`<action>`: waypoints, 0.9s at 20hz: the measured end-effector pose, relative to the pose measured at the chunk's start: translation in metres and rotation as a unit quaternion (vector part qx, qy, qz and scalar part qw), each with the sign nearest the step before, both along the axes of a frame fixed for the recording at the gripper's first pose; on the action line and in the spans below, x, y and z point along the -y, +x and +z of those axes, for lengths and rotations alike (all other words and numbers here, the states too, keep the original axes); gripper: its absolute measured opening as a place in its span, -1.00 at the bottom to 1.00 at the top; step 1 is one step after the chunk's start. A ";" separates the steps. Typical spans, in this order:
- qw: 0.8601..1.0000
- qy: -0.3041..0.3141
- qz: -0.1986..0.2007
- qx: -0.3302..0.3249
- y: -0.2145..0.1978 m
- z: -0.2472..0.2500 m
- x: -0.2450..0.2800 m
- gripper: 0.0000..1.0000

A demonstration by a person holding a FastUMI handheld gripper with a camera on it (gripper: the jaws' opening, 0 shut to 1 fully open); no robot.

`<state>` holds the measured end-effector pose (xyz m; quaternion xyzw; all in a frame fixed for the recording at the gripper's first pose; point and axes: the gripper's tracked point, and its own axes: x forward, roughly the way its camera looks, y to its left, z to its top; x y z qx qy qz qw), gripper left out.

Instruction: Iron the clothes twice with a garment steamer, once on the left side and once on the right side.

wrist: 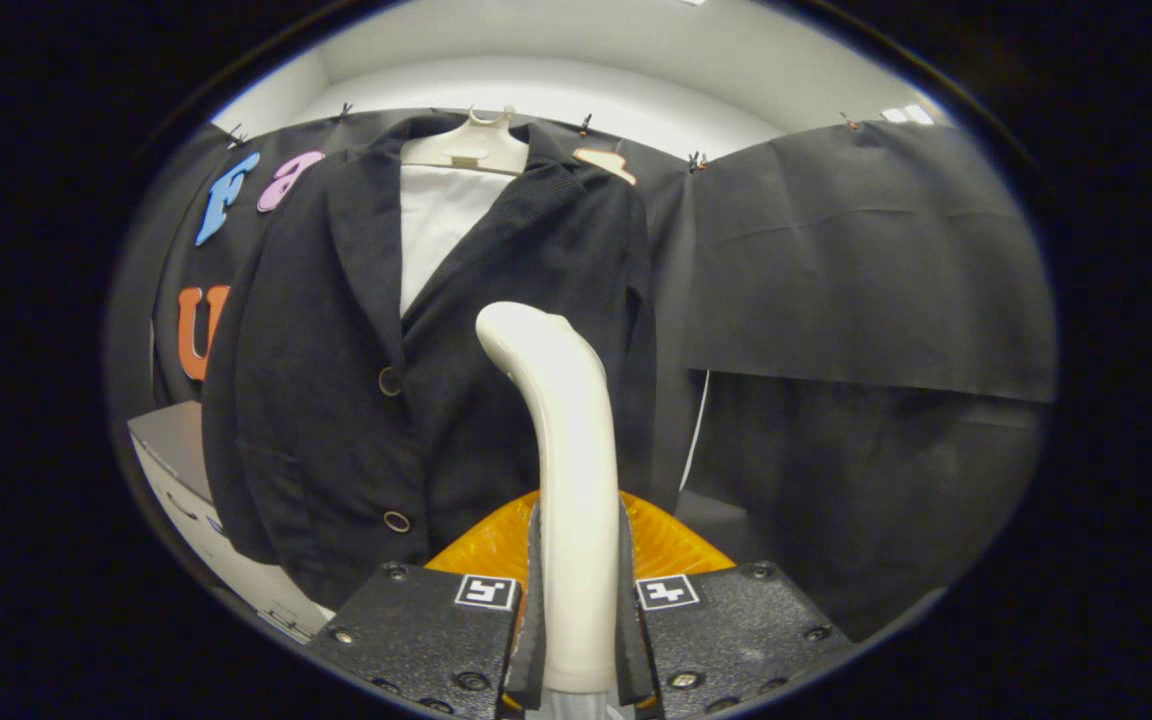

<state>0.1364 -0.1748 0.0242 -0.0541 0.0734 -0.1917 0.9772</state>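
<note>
Farthest to your left, low down beside the jacket's hem, a pale box or cabinet (176, 470) pokes out from behind the cloth; what it is cannot be made out. Next comes the dark jacket (336, 400), hanging on a light-coloured hanger (471, 148) whose hook sits over the top edge of the black backdrop (866, 260). The jacket faces you with its lapels open over a white panel (436, 230) at the chest. Two round buttons (390, 381) run down its front, one at mid-height and one lower, near the hem. A small tan tag (608, 163) lies at the shoulder on the right-hand side of the collar.

Directly ahead of you, the garment steamer (566, 480) stands upright between your fingers (576, 625). Its cream neck rises from them and bends forward at the top, so the head sits in front of the jacket's right-hand front panel, just right of the button line; whether it touches the fabric cannot be told. Your fingers are closed in on the neck, one pressing each side of it, so you have it gripped firmly. Just beyond them, an orange ribbed part (661, 545) spreads out on both sides of the neck.

To the right of the jacket, the backdrop hangs plain, clipped along its top edge, with a thin white cord (698, 430) running down beside the jacket's edge.
</note>
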 end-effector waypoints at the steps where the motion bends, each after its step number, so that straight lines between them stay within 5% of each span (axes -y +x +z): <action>1: 1.000 -0.002 0.000 -0.005 -0.002 -0.006 -0.001 -0.39; 18: 0.996 -0.018 -0.017 -0.080 -0.034 -0.106 -0.019 -0.39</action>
